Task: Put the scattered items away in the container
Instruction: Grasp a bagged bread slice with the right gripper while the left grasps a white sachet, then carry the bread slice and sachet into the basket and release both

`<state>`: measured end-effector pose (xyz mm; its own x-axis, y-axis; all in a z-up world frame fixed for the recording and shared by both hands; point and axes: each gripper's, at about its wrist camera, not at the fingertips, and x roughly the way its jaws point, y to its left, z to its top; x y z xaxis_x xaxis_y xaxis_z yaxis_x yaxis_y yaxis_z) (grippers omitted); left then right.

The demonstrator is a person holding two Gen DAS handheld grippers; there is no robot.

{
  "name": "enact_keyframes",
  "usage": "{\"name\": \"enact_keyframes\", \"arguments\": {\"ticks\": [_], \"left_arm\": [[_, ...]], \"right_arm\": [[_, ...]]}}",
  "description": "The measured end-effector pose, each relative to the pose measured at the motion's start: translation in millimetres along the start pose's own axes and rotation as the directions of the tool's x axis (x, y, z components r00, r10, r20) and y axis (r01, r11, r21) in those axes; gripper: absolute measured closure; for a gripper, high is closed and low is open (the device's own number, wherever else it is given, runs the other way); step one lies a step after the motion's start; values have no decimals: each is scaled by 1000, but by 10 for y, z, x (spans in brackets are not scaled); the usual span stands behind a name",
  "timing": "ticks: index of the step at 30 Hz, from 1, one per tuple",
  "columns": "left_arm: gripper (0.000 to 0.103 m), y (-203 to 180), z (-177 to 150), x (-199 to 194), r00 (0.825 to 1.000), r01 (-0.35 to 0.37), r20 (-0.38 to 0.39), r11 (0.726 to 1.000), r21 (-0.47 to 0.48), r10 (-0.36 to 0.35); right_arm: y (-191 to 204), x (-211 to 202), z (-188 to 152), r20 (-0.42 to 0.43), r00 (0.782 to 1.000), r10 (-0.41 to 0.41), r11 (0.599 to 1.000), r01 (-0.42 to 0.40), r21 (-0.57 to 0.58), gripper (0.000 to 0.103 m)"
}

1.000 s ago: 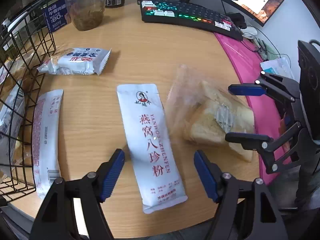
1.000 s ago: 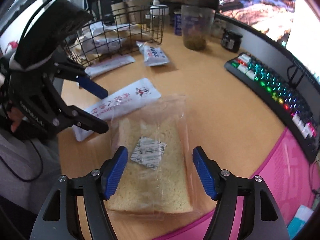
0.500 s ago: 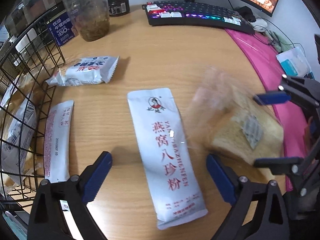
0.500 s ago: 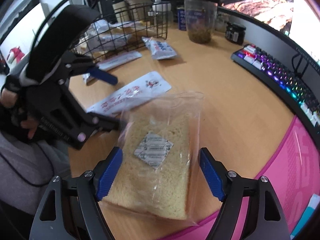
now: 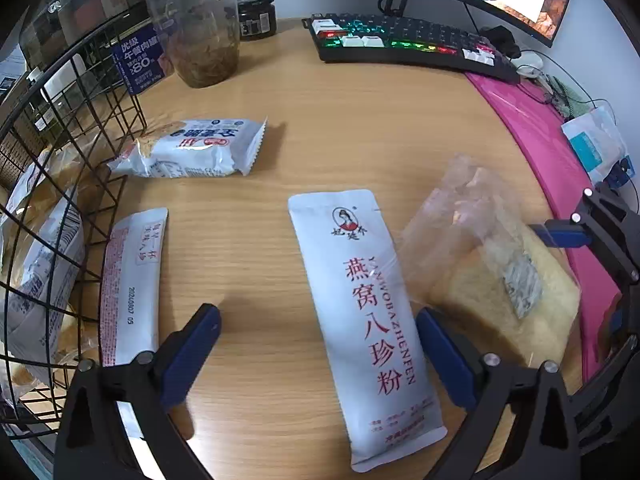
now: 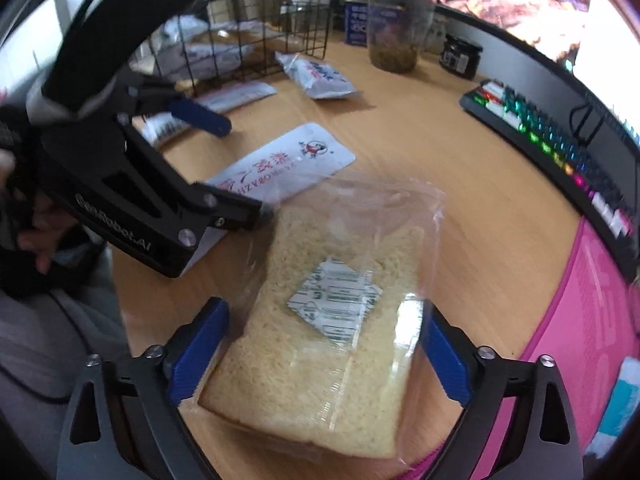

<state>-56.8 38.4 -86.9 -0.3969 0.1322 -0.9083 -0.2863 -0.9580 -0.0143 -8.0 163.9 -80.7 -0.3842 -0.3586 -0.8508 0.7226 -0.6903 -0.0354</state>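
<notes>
Both wide-open, empty: left claw (image 5: 316, 356) straddles "YANWOBAZHENFEN" sachet (image 5: 362, 316), right claw (image 6: 320, 356) straddles bagged bread (image 6: 320, 344).

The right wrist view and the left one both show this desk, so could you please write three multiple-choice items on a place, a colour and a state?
1. Where is the bagged bread slice?
A. in the wire basket
B. between the right gripper fingers
C. on the keyboard

2. What colour is the large lettering on the long white sachet?
A. red
B. green
C. black

3. How is the left gripper?
A. shut on the sachet
B. open
C. out of view

Answers: 1 B, the blue fingers flank the bag. 2 A, the characters are red. 3 B, its fingers stand wide apart.
</notes>
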Motion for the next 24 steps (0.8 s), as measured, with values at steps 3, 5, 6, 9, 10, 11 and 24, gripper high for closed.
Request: {"name": "enact_keyframes", "arguments": {"ticks": [3, 5, 6, 9, 10, 11, 24], "left_arm": [[23, -26, -2, -54, 1000, 15, 16, 1000, 25, -15], [30, -45, 9, -79, 1000, 23, 18, 999, 40, -23], [38, -45, 17, -89, 999, 28, 20, 999, 45, -29], [55, 18, 52, -107, 999, 45, 18, 999, 20, -45], [56, 39, 58, -108, 998, 55, 15, 998, 15, -55], [56, 57, 59, -109, 998, 65, 12, 998, 10, -66], [57, 173, 156, -440, 992, 96, 88, 995, -10, -95]], "right_arm": [[-35, 7, 12, -8, 1000, 9, 1000, -9, 0, 8], [-57, 2, 15, -12, 1000, 14, 1000, -14, 2, 10], [-60, -2, 15, -12, 1000, 15, 1000, -15, 2, 12], [-75, -56, 38, 2, 1000, 17, 1000, -17, 13, 24], [-83, -63, 45, 3, 1000, 17, 1000, -17, 21, 25], [-87, -63, 47, 2, 1000, 18, 999, -18, 28, 26], [-136, -298, 232, 89, 996, -31, 998, 25, 62, 30]]}}
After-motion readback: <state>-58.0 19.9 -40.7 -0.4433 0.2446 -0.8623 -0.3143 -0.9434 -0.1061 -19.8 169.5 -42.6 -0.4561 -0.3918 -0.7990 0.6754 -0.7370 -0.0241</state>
